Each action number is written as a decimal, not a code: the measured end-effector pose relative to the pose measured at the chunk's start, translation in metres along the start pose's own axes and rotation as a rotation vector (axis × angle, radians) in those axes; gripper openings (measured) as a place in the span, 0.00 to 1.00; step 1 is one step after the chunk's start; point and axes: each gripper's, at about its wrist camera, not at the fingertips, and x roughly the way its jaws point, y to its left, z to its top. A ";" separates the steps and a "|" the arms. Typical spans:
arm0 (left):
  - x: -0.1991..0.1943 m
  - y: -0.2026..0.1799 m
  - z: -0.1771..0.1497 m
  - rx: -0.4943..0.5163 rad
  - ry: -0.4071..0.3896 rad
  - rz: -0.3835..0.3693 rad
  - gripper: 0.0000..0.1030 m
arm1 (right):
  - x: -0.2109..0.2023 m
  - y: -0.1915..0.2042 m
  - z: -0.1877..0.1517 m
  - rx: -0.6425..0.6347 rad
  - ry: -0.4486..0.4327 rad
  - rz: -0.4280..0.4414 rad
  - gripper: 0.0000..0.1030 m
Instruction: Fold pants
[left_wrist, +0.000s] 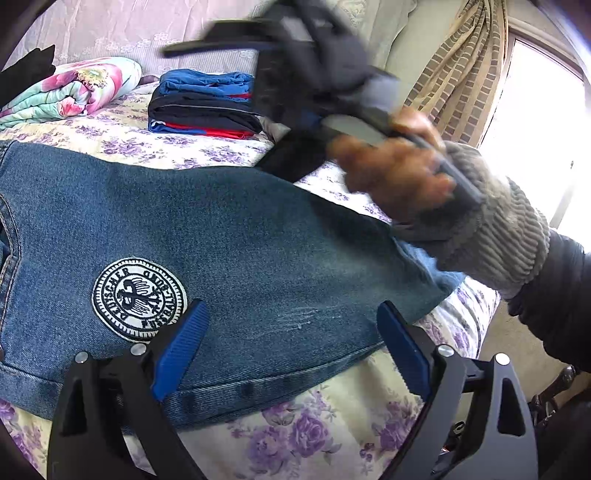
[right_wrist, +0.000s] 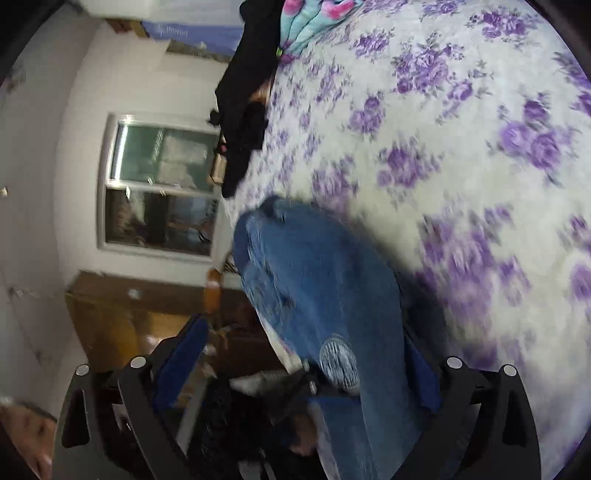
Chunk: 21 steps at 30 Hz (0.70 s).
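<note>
Blue denim pants (left_wrist: 221, 236) with a round white embroidered patch (left_wrist: 139, 298) lie folded on the floral bed. My left gripper (left_wrist: 291, 325) is open just above the near hem, holding nothing. The right gripper (left_wrist: 295, 66) shows blurred in the left wrist view, held in a hand above the pants' far right end; its fingertips are not clear there. In the right wrist view the right gripper (right_wrist: 306, 339) has its blue pads wide apart, with the denim (right_wrist: 325, 291) lying between and below them, apparently ungripped. That view is rolled sideways and blurred.
A stack of folded blue, black and red clothes (left_wrist: 203, 105) sits behind the pants. A floral quilt (left_wrist: 70, 88) lies at back left. A black garment (right_wrist: 243, 103) hangs at the bed edge. The bedspread (right_wrist: 461, 166) extends beyond. A curtain (left_wrist: 454, 74) and window are at right.
</note>
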 end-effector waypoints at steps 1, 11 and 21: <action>0.001 0.000 0.000 0.001 0.003 0.006 0.88 | 0.003 -0.006 0.004 0.035 -0.009 0.015 0.97; 0.001 0.002 0.001 -0.012 0.006 0.001 0.88 | -0.072 -0.005 -0.008 0.011 -0.443 -0.138 0.90; 0.001 -0.002 0.000 -0.020 0.008 0.045 0.88 | 0.022 0.056 -0.047 -0.499 -0.187 -0.876 0.26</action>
